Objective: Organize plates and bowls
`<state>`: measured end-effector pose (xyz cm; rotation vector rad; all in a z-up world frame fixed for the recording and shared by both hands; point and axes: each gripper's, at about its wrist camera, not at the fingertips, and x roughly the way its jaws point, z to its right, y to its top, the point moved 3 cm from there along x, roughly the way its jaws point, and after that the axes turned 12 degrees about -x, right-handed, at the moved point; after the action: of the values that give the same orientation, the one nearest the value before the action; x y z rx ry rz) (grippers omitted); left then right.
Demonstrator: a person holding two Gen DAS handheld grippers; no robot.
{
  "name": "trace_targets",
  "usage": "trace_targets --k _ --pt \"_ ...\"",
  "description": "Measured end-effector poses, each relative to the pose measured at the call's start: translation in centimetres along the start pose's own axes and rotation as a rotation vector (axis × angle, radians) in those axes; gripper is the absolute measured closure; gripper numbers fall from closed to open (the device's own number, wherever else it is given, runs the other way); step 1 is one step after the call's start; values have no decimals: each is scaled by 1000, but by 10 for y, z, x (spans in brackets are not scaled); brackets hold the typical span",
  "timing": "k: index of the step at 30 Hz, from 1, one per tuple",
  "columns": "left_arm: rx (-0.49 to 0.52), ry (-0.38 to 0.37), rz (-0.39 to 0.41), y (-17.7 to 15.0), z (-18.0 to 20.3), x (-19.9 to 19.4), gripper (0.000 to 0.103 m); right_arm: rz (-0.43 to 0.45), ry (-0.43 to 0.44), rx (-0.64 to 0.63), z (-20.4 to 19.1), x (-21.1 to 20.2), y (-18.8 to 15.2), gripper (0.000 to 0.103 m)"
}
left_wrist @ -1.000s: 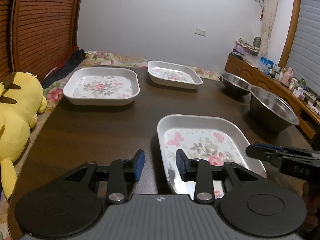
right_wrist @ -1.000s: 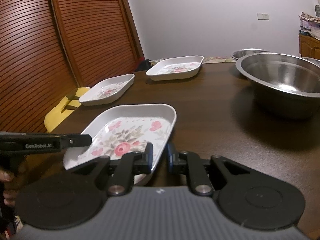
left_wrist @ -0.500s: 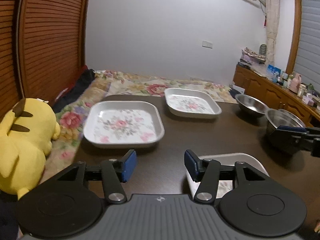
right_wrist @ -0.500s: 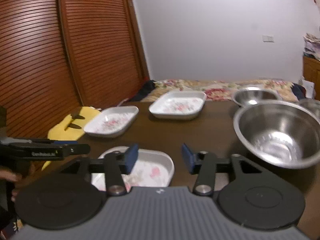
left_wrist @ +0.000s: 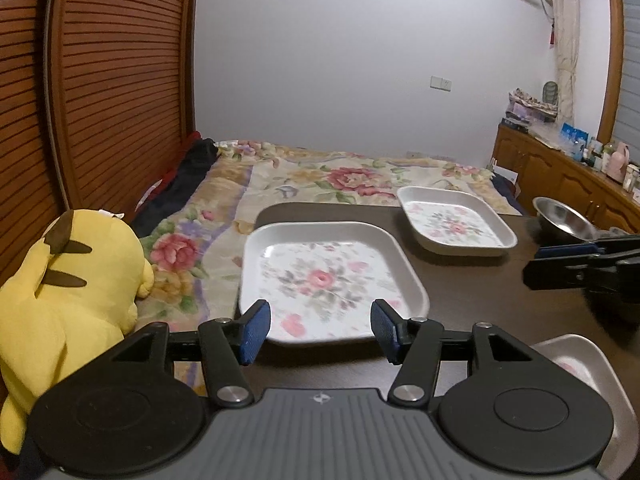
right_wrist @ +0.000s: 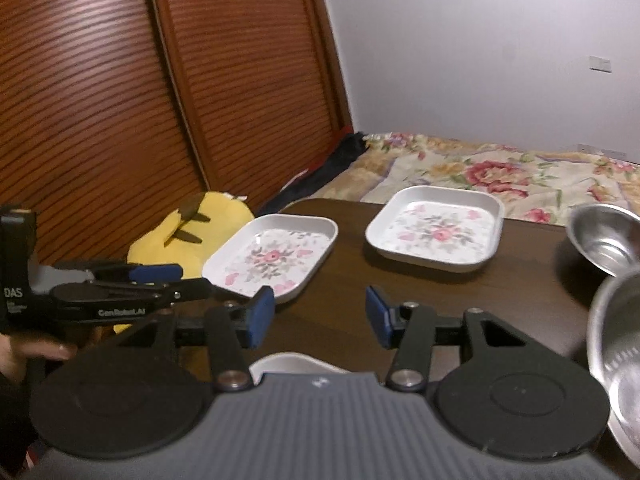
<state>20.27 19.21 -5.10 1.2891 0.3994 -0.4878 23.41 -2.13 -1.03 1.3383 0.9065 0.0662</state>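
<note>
Plates with a rose print sit on the dark desk (left_wrist: 472, 304): the near-left plate (left_wrist: 324, 280) lies just past the left hand-held gripper (left_wrist: 318, 330), close to the desk's left edge, and the far plate (left_wrist: 454, 220) lies beyond it near the far edge. A third plate (left_wrist: 580, 364) shows only as a white corner low at the right, below the gripper body — in the right wrist view its rim (right_wrist: 296, 362) peeks out just under the right hand-held gripper (right_wrist: 320, 316). Both pairs of jaws stand apart with nothing between the blue pads; neither touches a plate. Two steel bowls stand to the right, the small bowl (right_wrist: 604, 240) farther back and the large bowl (right_wrist: 618, 364) nearer, cut off by the frame. Bare desk lies open between the near-left plate, the far plate and the bowls. Off the left edge a yellow plush toy (left_wrist: 68, 300) lies on the floral bed (left_wrist: 320, 176), which also runs behind the desk.
</note>
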Motion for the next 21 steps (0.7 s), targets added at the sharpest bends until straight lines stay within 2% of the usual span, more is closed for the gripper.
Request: trace_targets --k 9,14,21 --pt "-12 -7 -30 21 -37 44 44 -84 40 11 -10 58 27 51" --pt "-27 -24 -48 23 -50 59 51 -142 32 2 -9 89 30 51" --pt "-34 -49 -71 20 -57 68 61 -189 35 14 -7 112 29 54"
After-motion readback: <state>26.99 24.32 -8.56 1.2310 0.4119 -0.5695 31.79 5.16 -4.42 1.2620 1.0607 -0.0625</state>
